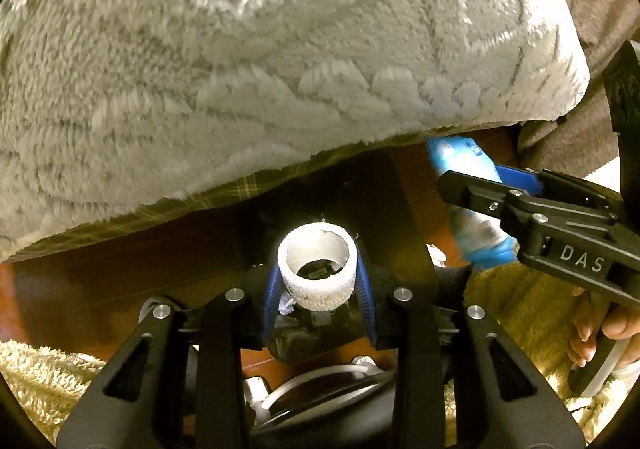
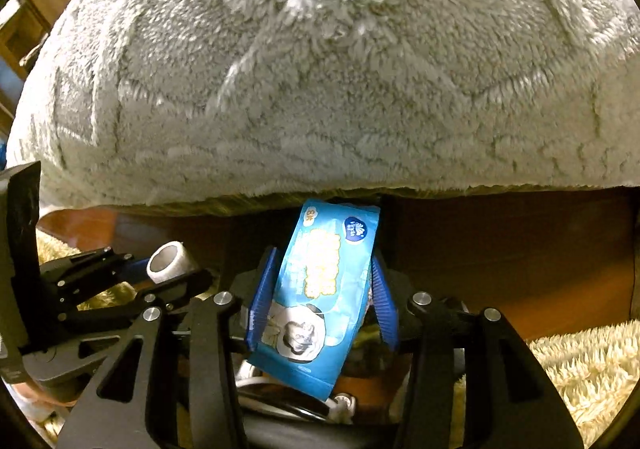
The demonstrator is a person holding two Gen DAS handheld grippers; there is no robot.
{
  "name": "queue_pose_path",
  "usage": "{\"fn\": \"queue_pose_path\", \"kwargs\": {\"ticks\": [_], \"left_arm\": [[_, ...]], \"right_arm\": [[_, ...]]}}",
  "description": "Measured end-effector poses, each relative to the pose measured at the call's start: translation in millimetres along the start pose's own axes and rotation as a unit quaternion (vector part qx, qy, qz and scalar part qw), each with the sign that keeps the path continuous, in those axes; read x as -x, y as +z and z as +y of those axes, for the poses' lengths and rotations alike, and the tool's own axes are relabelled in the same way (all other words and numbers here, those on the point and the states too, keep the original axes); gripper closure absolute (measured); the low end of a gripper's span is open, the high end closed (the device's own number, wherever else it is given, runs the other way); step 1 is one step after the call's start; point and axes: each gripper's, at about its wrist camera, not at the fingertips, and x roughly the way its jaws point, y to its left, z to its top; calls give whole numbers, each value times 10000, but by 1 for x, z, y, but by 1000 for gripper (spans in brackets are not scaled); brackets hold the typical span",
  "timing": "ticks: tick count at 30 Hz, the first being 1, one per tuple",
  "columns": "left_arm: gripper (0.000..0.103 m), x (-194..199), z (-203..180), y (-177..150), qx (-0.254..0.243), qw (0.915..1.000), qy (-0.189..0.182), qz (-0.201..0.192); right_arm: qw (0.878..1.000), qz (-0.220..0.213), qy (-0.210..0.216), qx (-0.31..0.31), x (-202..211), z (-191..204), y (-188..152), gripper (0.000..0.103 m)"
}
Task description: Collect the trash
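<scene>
A: Start on the left. What has the left gripper (image 1: 318, 289) got?

B: A short white roll of gauze-like tape (image 1: 317, 267), open end facing the camera. The blue pads (image 1: 273, 299) sit against its two sides, so it is pinched there, above a dark bin opening (image 1: 320, 413) with trash in it.

A: And behind that?

B: A big grey fluffy blanket (image 1: 280, 69) fills the upper part of both views, hanging over a brown wooden edge (image 2: 500, 249). Cream shaggy carpet (image 2: 580, 369) lies below.

A: Now the right side?

B: The right gripper (image 2: 320, 309) has a light blue pack of wet wipes (image 2: 320, 289) standing tilted between its blue fingers (image 2: 260, 305). The left finger lies along the pack; the right one seems slightly off it lower down, so I cannot tell whether the pack is truly clamped or just loose between them. A hand (image 1: 608, 333) holds that gripper's handle
</scene>
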Motion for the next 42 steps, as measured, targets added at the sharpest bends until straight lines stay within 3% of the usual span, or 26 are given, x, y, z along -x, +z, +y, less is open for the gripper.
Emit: {"fn": "queue_pose_path", "kwargs": {"ticks": [2,6,9,11,14,17,23,29,33,42], "left_arm": [[67,1,3,0,8,10000,-14,-2],[56,14,5,6,-10,10000,16,-94],[42,29,6,5,-6,9994,135,-315],[28,46,6,5,0,9982,220,-551],[17,81,2,3,-13,9951,340,-928],[9,124,-3,2,-5,9870,640,-1477],[8,202,-9,21,57,9685,888,-2328],[8,267,-21,30,89,9442,1261,-3041],[8,300,-26,30,96,9283,1447,-3423],[8,342,-41,22,126,9106,1552,-3829]], "right_arm": [[10000,-41,-18,-41,1,-7,-1,47],[9998,-149,-66,-144,10,-20,6,46],[9989,-350,-138,-263,23,-27,10,38],[9979,-523,-229,-305,36,-30,8,27],[9952,-861,-377,-263,64,-33,12,10],[9894,-1352,-514,-147,102,-28,17,3],[9644,-2449,-966,240,190,1,27,3],[9421,-3043,-1342,432,251,30,31,3],[9303,-3283,-1583,417,273,37,25,3],[9138,-3716,-1576,447,314,50,14,3]]}}
